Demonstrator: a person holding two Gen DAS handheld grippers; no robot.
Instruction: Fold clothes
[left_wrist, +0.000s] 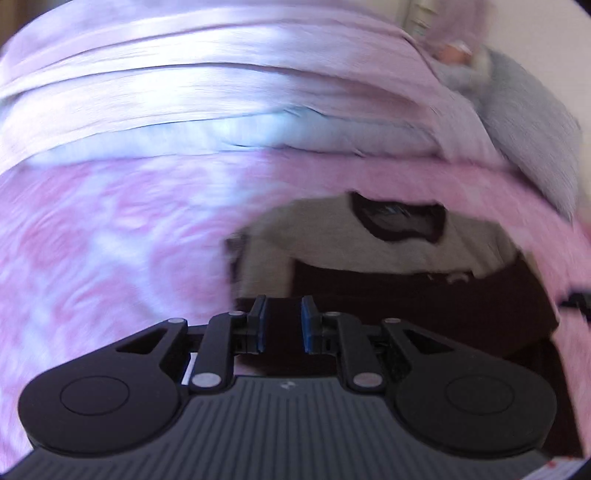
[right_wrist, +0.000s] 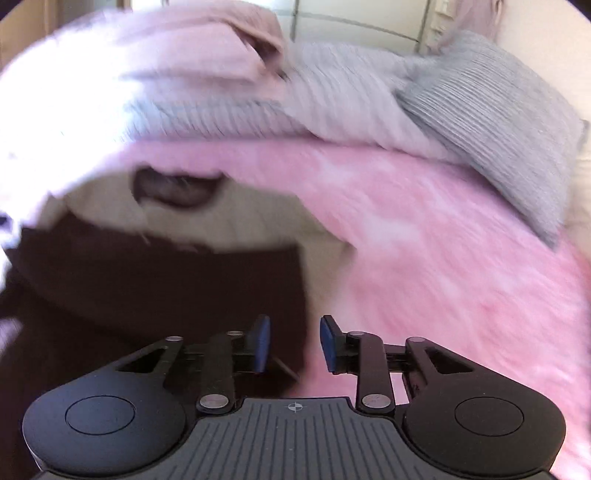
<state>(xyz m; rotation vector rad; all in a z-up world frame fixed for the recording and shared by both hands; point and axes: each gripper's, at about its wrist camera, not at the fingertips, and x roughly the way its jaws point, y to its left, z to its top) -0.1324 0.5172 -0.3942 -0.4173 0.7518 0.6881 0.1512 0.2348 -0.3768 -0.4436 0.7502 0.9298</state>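
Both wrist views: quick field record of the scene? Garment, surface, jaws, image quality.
garment: beige and dark brown top, lying on the bed, neckline visible
surface: pink patterned bedspread
background: grey pillow, rumpled pale bedding
left gripper: jaws apart, nothing between
right gripper: jaws apart, nothing between
image quality: motion blur in both views

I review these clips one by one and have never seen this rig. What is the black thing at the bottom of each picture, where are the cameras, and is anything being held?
No robot here: a person carries hand-held tongs in each hand, each with a camera looking along its two blue-padded fingers. One picture looks past the left tongs, the other past the right tongs. Both show a pink blanket on a bed, with a beige and dark brown shirt lying on it and a grey pillow behind. The pictures are motion-blurred. Both tongs stand slightly open with nothing between the pads, so nothing is held.
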